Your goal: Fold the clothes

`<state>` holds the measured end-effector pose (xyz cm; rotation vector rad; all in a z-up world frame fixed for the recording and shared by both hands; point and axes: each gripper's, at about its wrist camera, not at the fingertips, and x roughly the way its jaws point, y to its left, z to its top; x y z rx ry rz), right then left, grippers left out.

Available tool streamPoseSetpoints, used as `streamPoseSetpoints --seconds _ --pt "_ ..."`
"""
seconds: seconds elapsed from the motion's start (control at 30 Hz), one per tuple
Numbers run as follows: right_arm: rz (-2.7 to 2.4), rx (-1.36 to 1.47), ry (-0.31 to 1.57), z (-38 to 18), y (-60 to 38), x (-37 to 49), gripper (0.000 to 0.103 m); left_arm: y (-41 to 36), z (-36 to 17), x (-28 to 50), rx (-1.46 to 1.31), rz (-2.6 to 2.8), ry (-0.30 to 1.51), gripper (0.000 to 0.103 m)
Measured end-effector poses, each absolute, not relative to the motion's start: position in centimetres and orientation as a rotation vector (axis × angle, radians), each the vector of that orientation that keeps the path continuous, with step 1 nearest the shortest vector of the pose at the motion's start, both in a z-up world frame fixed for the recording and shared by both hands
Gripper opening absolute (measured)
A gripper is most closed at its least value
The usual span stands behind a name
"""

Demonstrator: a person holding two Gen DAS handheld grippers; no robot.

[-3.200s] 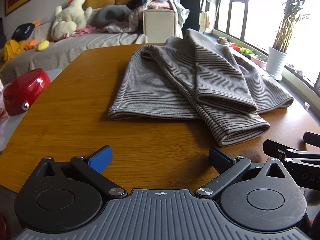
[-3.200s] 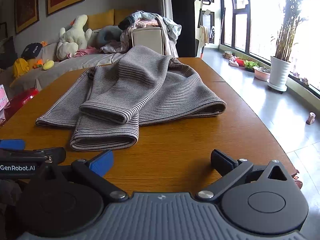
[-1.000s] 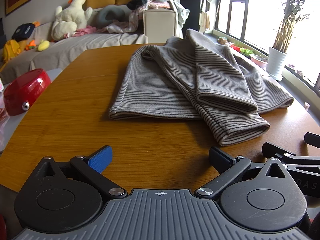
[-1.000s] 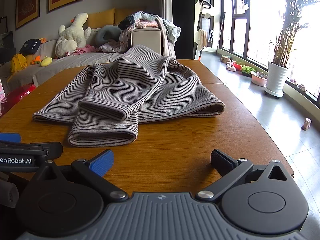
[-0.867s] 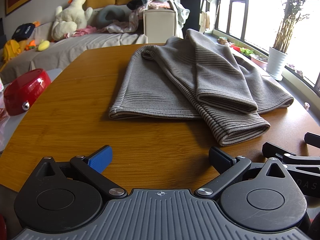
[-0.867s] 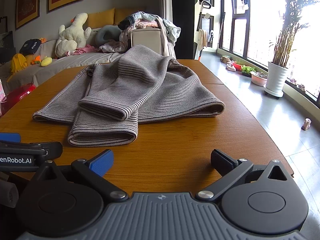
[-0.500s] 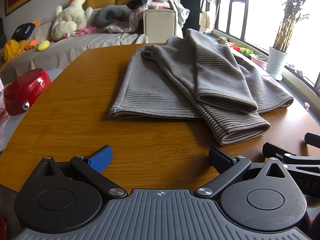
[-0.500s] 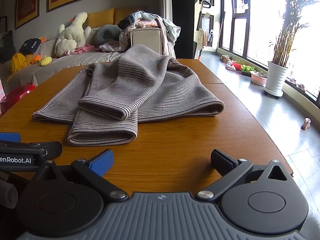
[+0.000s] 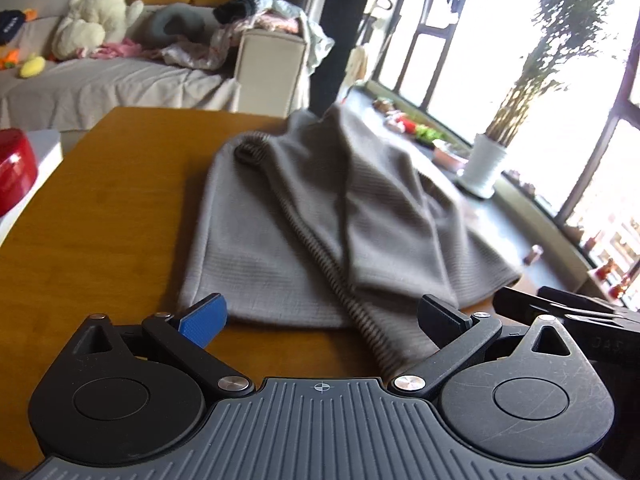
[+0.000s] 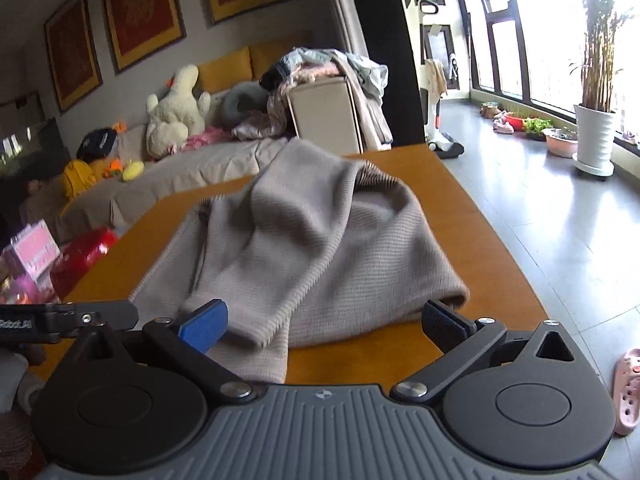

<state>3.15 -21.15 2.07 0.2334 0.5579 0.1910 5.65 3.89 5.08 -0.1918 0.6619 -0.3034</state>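
Observation:
A grey striped sweater (image 9: 312,216) lies on the wooden table (image 9: 112,208) with both sleeves folded over its body; it also shows in the right wrist view (image 10: 320,248). My left gripper (image 9: 320,316) is open and empty, its fingers over the sweater's near hem and the lower sleeve cuff. My right gripper (image 10: 322,320) is open and empty, its fingers over the near hem and the upper sleeve cuff (image 10: 240,320). Each gripper shows at the edge of the other's view. Both views are blurred.
A red object (image 9: 14,168) sits off the table's left edge. A sofa (image 9: 120,80) with soft toys and a clothes pile stands behind. A potted plant (image 10: 594,132) stands by the windows at the right. The table's right edge (image 10: 516,264) drops to tiled floor.
Both grippers have moved forward and up, from the table's near edge to just over the sweater's near hem. Both stay open. The sweater has not moved.

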Motion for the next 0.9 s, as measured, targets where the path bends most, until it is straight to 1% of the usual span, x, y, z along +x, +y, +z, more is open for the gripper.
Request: streamPoseSetpoints --seconds 0.13,0.23,0.43,0.6,0.73,0.83,0.9 --pt "0.215 0.335 0.618 1.6 -21.8 9.1 0.103 3.0 5.8 11.2 -0.163 -0.370 0.655 0.103" --pt "0.218 0.360 0.645 1.0 -21.6 12.8 0.103 2.7 4.9 15.9 -0.173 -0.384 0.690 0.103" --pt "0.164 0.273 0.581 0.7 -20.3 18.2 0.103 3.1 1.3 22.5 -0.152 -0.365 0.757 0.103" --pt "0.197 0.331 0.639 -1.2 -20.4 20.5 0.103 3.4 0.1 22.8 -0.125 -0.374 0.708 0.103" --pt "0.235 0.367 0.622 -1.8 -20.9 19.0 0.103 2.9 0.3 20.5 -0.074 -0.367 0.711 0.103" --pt "0.275 0.369 0.617 -2.0 -21.3 16.2 0.103 2.5 0.4 18.2 -0.030 -0.362 0.714 0.103" --pt "0.308 0.342 0.615 -2.1 -21.2 14.1 0.103 2.6 0.7 16.5 -0.059 -0.373 0.736 0.103"
